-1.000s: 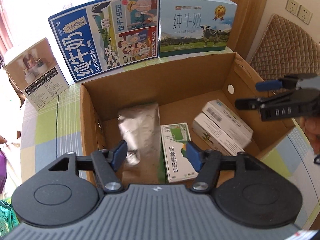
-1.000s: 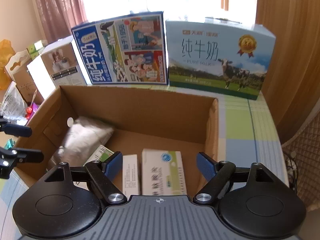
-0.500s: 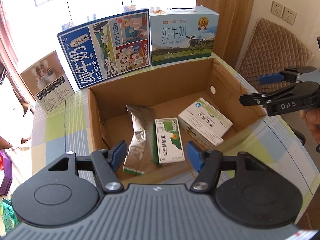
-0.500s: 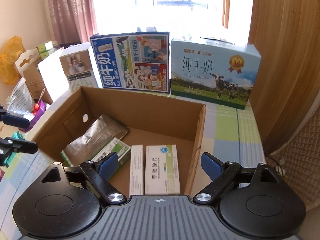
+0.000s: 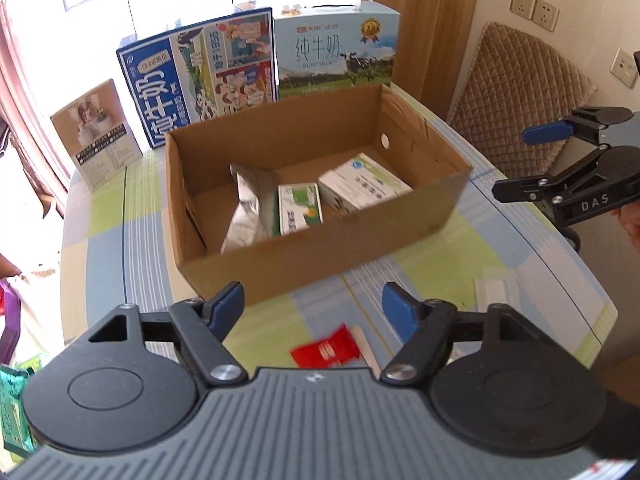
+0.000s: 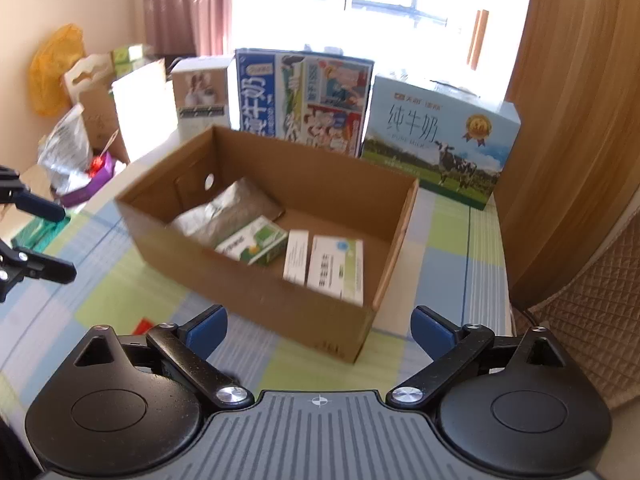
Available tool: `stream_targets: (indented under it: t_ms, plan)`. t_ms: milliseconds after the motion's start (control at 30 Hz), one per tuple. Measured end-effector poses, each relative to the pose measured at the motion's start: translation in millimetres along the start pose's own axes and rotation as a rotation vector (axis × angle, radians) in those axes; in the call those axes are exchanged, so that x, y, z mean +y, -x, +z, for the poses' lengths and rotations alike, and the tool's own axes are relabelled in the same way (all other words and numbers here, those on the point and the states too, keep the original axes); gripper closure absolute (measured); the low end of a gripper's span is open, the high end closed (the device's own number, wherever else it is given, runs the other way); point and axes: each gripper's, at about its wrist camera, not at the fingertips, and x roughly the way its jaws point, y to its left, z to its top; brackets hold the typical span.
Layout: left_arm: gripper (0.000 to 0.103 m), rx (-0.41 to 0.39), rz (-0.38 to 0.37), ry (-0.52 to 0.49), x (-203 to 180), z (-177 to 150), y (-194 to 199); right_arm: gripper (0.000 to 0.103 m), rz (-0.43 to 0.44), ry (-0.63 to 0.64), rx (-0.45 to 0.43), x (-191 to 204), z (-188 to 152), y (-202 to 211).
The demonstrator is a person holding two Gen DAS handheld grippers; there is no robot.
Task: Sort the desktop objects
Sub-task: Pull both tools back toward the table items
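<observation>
An open cardboard box (image 5: 320, 252) (image 6: 280, 312) stands on the checked tablecloth. Inside lie a silver foil pouch (image 5: 250, 208) (image 6: 228, 210), a green-and-white carton (image 5: 300, 208) (image 6: 256, 244) and white medicine boxes (image 5: 364, 186) (image 6: 336, 268). In front of the box lie a red packet (image 5: 326, 352), a pale stick (image 5: 366, 346) and a white flat box (image 5: 498, 288). My left gripper (image 5: 316, 312) is open and empty above the red packet. My right gripper (image 6: 318, 328) is open and empty, before the box's near wall; it also shows in the left wrist view (image 5: 520, 164).
Two milk cartons (image 5: 208, 72) (image 5: 338, 54) and a small beige box (image 5: 98, 136) stand behind the cardboard box. A quilted chair back (image 5: 516, 100) is at the right. Bags and clutter (image 6: 76, 140) sit past the table's left edge.
Both grippers have pulled back and up from over the box, staying open. The box's near wall and the items on the cloth in front now show.
</observation>
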Motion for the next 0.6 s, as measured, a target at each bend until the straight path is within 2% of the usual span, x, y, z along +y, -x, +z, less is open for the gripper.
stream_targets:
  t_ms: [300, 467, 600]
  plan:
    - [0.018, 0.017, 0.006, -0.014, -16, -43, 10, 0.003, -0.004, 0.033, 0.049, 5, -35, 15]
    - [0.014, 0.029, 0.003, 0.003, -19, -58, 11, 0.002, -0.008, 0.038, 0.077, 2, -54, 20]
    - [0.012, 0.042, 0.014, -0.025, -25, -67, 10, 0.002, -0.013, 0.035, 0.094, 1, -64, 19]
